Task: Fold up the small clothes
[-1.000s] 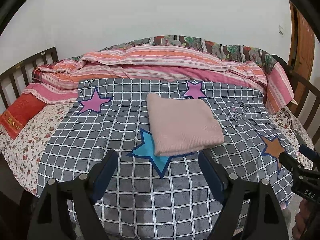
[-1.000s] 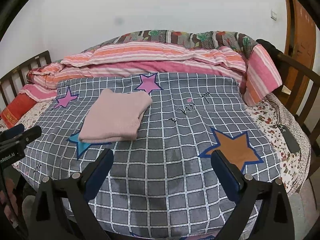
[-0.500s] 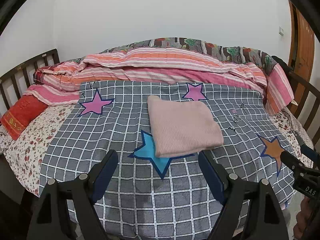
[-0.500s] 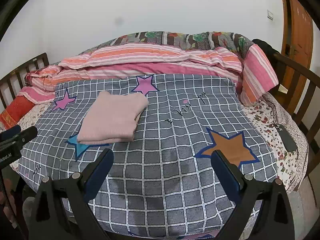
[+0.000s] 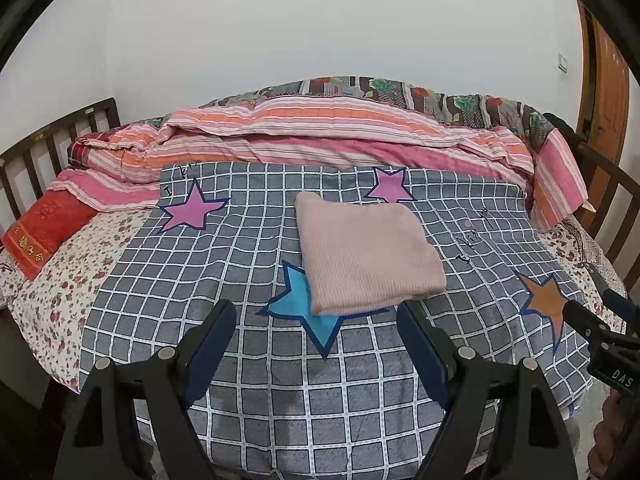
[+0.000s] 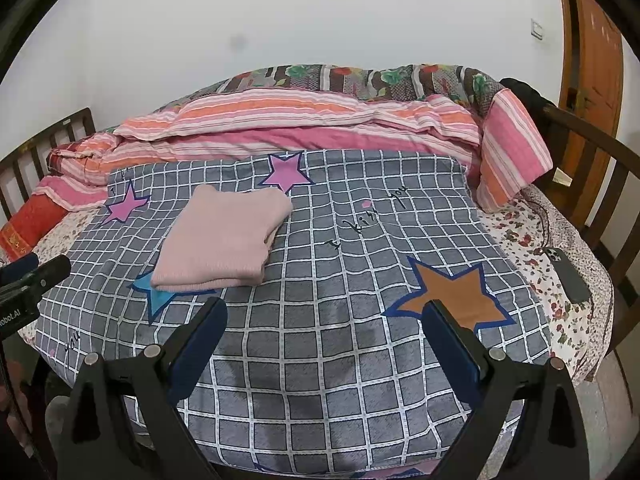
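Observation:
A pink knit garment (image 5: 366,250) lies folded into a flat rectangle on the grey checked cloth (image 5: 224,264) with coloured stars that covers the bed. It also shows in the right wrist view (image 6: 224,240), left of centre. My left gripper (image 5: 316,332) is open and empty, held above the near edge of the cloth, short of the garment. My right gripper (image 6: 326,328) is open and empty, over the near part of the cloth, to the right of the garment. Neither touches it.
A pile of striped pink and orange quilts (image 5: 320,132) lies along the far side. Wooden bed rails (image 6: 592,152) stand at left and right. A dark phone (image 6: 570,276) lies on the floral sheet at right. A red pillow (image 5: 44,232) is at left.
Both grippers have drawn back a little from the bed and risen slightly, so the bed looks a bit farther off. The folded garment has not moved.

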A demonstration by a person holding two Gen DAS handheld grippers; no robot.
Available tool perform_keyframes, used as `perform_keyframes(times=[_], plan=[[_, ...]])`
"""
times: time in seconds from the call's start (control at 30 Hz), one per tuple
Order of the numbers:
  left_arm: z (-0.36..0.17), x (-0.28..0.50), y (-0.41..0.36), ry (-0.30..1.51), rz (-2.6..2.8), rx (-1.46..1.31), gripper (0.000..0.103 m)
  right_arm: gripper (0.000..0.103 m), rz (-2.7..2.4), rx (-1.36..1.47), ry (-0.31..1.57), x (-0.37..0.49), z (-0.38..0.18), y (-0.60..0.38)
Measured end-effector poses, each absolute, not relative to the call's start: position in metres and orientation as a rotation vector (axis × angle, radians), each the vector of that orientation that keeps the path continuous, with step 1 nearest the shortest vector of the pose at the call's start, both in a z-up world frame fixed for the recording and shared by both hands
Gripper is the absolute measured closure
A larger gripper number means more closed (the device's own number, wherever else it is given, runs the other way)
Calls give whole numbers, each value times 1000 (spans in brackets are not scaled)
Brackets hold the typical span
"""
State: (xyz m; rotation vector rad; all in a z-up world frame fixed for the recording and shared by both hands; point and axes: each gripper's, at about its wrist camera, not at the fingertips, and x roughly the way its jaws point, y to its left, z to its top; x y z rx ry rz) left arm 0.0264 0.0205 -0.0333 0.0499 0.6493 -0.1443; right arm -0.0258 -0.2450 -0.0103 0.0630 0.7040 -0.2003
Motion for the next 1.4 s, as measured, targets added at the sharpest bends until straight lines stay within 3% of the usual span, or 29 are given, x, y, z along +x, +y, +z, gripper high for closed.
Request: perform_keyframes(times=[1.4], plan=[[-36, 28, 29, 654, -127, 25, 21, 7, -206, 63, 694, -27, -7, -244]])
